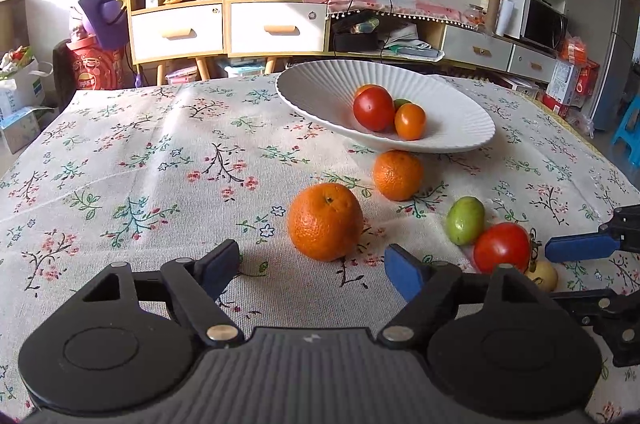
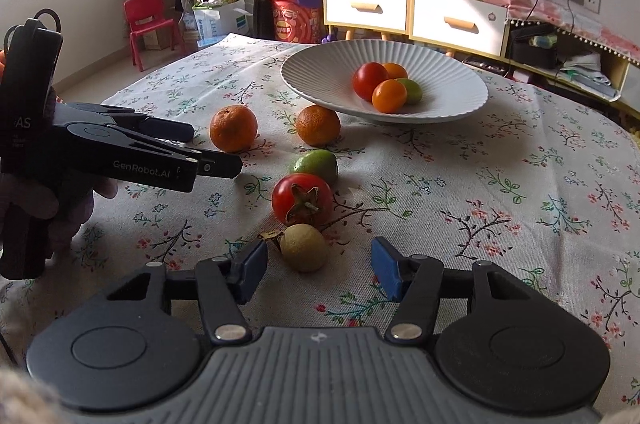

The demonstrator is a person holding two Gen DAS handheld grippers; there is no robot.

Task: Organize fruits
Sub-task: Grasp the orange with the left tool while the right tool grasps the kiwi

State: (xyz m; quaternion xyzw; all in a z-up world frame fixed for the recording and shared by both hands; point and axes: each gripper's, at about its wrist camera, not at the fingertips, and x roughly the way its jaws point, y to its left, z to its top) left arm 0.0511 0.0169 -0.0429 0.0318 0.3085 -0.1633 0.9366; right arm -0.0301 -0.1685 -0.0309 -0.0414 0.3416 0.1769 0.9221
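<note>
A white ribbed bowl [image 1: 460, 140] [image 2: 452, 80] holds a red tomato [image 1: 373, 107], a small orange fruit [image 1: 410, 121] and a green one. On the floral cloth lie two oranges [image 1: 325, 221] [image 1: 397, 174], a green fruit [image 1: 465, 219], a red tomato [image 1: 502, 246] [image 2: 301, 198] and a small tan fruit [image 2: 303, 246]. My left gripper [image 1: 312, 266] is open, just short of the near orange. My right gripper [image 2: 319, 266] is open, with the tan fruit just ahead between its fingertips. The left gripper also shows in the right wrist view [image 2: 208, 148].
The table edge runs along the far and right sides. Beyond it stand a shelf unit with drawers [image 1: 224, 24], a low sideboard with a microwave [image 1: 544, 24] and a red child's chair [image 2: 146, 20]. Bare cloth lies to the left [image 1: 120, 164].
</note>
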